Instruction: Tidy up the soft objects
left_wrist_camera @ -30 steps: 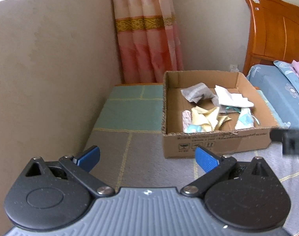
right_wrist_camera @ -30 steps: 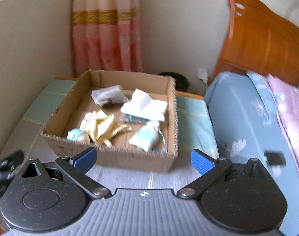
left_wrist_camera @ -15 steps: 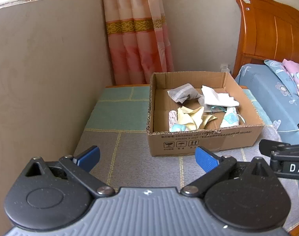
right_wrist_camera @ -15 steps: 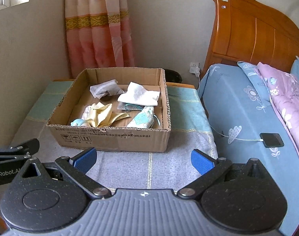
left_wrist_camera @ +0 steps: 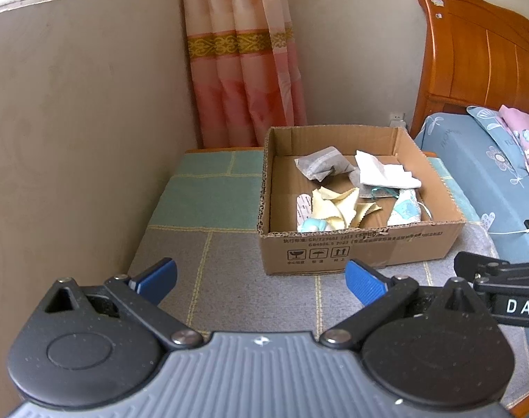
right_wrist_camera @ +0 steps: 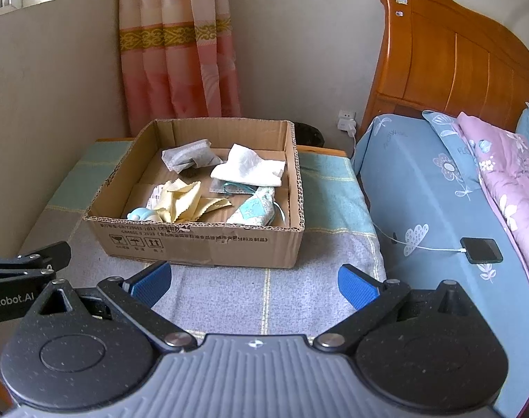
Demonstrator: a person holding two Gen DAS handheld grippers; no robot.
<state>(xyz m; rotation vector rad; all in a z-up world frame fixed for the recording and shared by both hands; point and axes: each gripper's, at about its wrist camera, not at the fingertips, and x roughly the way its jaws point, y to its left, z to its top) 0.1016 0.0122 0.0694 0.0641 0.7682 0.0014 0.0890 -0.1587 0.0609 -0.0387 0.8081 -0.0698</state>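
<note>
Cardboard box (right_wrist_camera: 208,244) holds loose cloths, and both the left gripper (left_wrist_camera: 261,278) and right gripper (right_wrist_camera: 254,280) hang released and empty near it. Overlapping yellow cloths (right_wrist_camera: 182,200) and the white tissue (right_wrist_camera: 250,167) may snag together, so one pinch could drag out several.

"DAS" on the right tool (left_wrist_camera: 508,299), "enRobot.AI" on the left tool (right_wrist_camera: 10,301), cardboard box (right_wrist_camera: 201,244) — handling symbols, small unreadable print

Left tongs (left_wrist_camera: 261,277) and right tongs (right_wrist_camera: 254,282) spread wide, empty.

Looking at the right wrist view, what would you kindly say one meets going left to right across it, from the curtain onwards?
Curtain → cardboard box → wall socket → blue bedsheet → phone
</note>
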